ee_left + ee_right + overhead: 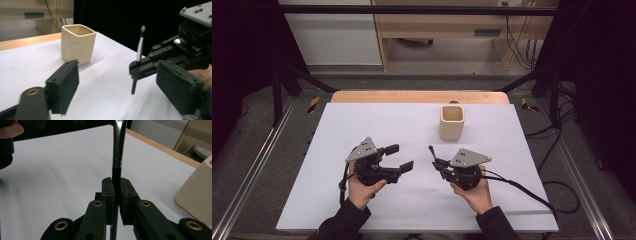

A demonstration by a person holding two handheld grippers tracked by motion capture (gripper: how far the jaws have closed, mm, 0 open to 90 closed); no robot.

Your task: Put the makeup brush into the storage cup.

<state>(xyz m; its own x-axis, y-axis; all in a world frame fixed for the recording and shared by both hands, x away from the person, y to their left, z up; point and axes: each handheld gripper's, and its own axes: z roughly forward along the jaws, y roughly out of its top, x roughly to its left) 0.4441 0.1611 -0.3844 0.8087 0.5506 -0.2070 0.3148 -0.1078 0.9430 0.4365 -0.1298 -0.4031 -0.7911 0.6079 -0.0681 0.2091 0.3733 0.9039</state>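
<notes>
A thin brush-like tool (431, 152) with a black handle and a silver neck stands upright, with my right gripper (437, 164) shut on its handle (116, 172). In the right gripper view the pads (125, 192) press on the handle from both sides. My left gripper (401, 157) stands open to the left of it, nothing between its pads (63, 86). In the left gripper view the tool (140, 50) and the right gripper (137, 68) sit just beyond the right pad. A cream square cup (452, 122) stands upright behind them, empty as far as I can see.
A white sheet (362, 125) covers the table, and a wooden edge (412, 96) runs along the far side. A black frame and cables (557, 200) flank the table on the right. The cup (197, 195) stands close to the right gripper's right side.
</notes>
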